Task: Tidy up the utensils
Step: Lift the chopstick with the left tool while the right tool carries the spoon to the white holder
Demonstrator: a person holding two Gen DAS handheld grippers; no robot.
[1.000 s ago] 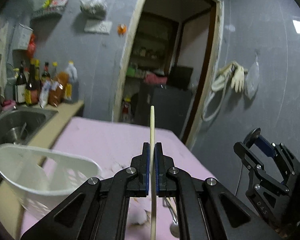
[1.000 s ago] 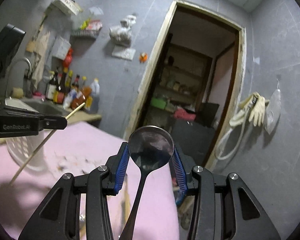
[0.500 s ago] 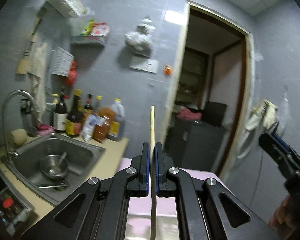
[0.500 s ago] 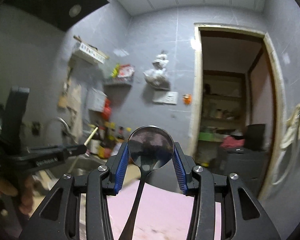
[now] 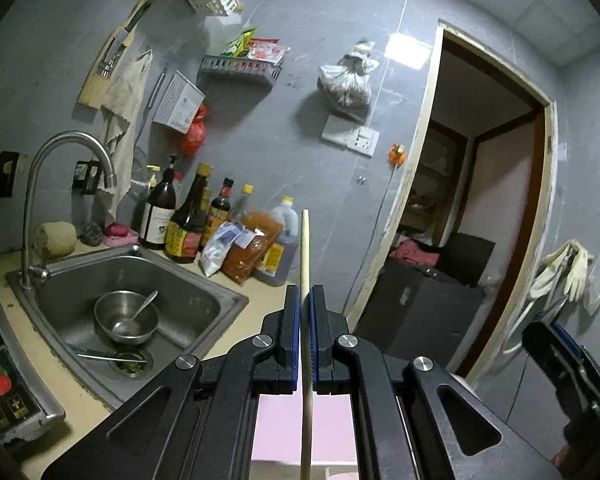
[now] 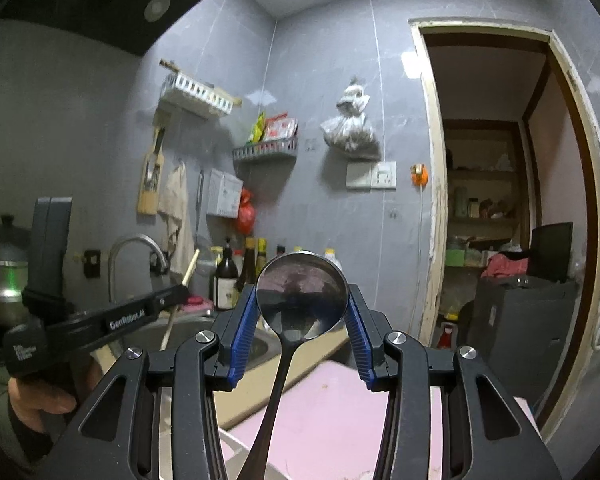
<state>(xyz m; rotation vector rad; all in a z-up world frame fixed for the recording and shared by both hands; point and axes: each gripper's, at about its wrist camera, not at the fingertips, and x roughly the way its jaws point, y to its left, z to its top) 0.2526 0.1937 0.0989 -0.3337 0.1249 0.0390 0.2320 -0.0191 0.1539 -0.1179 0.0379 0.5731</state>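
Wooden chopstick (image 5: 305,264) stands upright.

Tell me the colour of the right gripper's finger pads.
Blue pads, clearest in the right wrist view.

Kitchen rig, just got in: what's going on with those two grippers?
A person holds a gripper in each hand. The left gripper is shut on a single wooden chopstick, which stands upright between the pads. The right gripper grips a metal spoon by its bowl, handle hanging down. Both are held up in the air facing the sink and the wall racks; neither utensil has been put away yet.
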